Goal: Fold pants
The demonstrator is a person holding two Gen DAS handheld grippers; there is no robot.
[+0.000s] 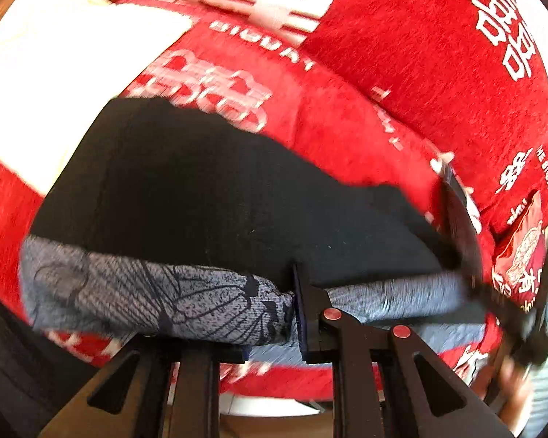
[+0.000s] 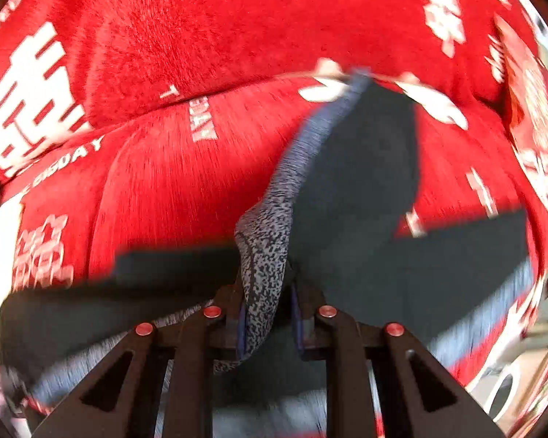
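Note:
Dark pants (image 1: 208,189) with a grey patterned waistband (image 1: 135,299) lie across a red blanket. In the left wrist view my left gripper (image 1: 274,314) is shut on the waistband, which runs left and right across its fingers. The right gripper (image 1: 467,255) shows blurred at the right, at the same band. In the right wrist view my right gripper (image 2: 268,314) is shut on the grey patterned waistband (image 2: 266,255), which rises between its fingers; the dark pants (image 2: 365,182) spread beyond.
A red blanket with white lettering (image 1: 402,84) (image 2: 201,73) covers the surface and rises behind. A white patch of cloth (image 1: 65,84) lies at the far left. A red printed packet (image 1: 518,255) sits at the right.

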